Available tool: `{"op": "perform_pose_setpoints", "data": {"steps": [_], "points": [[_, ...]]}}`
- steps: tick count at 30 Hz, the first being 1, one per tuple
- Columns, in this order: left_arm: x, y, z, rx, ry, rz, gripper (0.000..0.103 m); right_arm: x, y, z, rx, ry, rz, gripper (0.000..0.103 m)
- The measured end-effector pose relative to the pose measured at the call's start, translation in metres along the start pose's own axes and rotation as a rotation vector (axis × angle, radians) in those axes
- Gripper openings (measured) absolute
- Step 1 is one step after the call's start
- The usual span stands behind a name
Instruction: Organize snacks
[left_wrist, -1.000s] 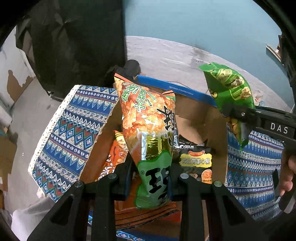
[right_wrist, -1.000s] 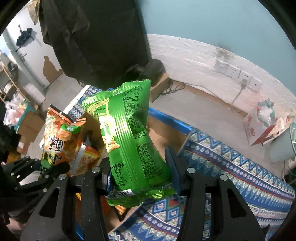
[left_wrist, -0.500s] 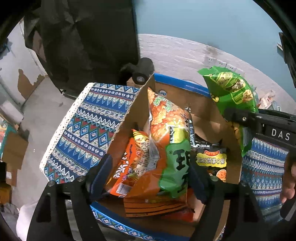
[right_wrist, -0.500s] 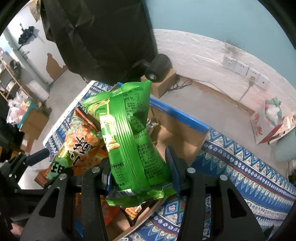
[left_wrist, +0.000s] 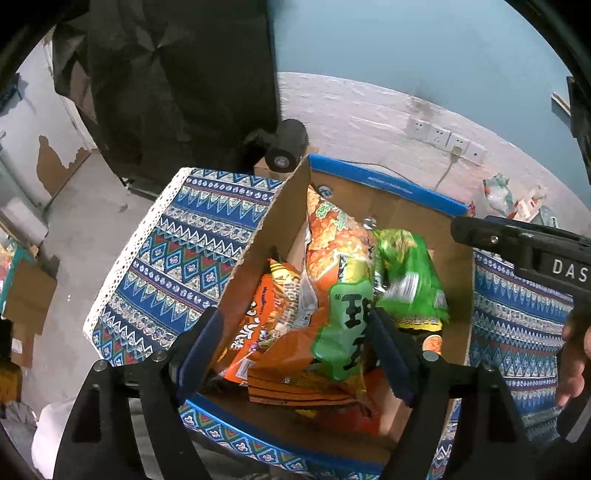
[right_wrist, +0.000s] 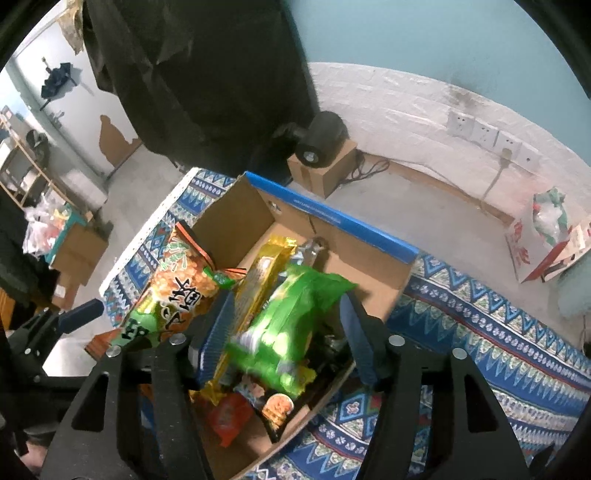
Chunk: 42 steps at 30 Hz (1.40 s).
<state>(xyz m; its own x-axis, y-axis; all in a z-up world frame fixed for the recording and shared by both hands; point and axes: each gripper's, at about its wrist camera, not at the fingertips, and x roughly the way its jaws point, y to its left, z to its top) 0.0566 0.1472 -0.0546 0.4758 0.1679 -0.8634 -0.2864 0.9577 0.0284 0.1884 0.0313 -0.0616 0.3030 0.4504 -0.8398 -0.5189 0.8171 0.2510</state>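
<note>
Both bags dropped into cardboard box (left_wrist: 458, 269), left tool (left_wrist: 295, 354) wide (empty), right tool (right_wrist: 288, 332) opening, green bag (right_wrist: 288, 325) loose between.

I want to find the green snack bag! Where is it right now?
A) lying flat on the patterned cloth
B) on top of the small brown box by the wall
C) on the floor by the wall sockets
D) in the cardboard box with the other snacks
D: the green snack bag sits in the cardboard box, beside the orange snack bag.
</note>
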Motion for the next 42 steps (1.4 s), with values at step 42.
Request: {"op": "perform_pose_setpoints", "data": {"steps": [42], "points": [[-0.062, -0.059, -0.012, 0.148, -0.129, -0.034, 0.094, -0.107, -0.040, -0.070, -0.028, -0.115, -0.218, 0.081]]}}
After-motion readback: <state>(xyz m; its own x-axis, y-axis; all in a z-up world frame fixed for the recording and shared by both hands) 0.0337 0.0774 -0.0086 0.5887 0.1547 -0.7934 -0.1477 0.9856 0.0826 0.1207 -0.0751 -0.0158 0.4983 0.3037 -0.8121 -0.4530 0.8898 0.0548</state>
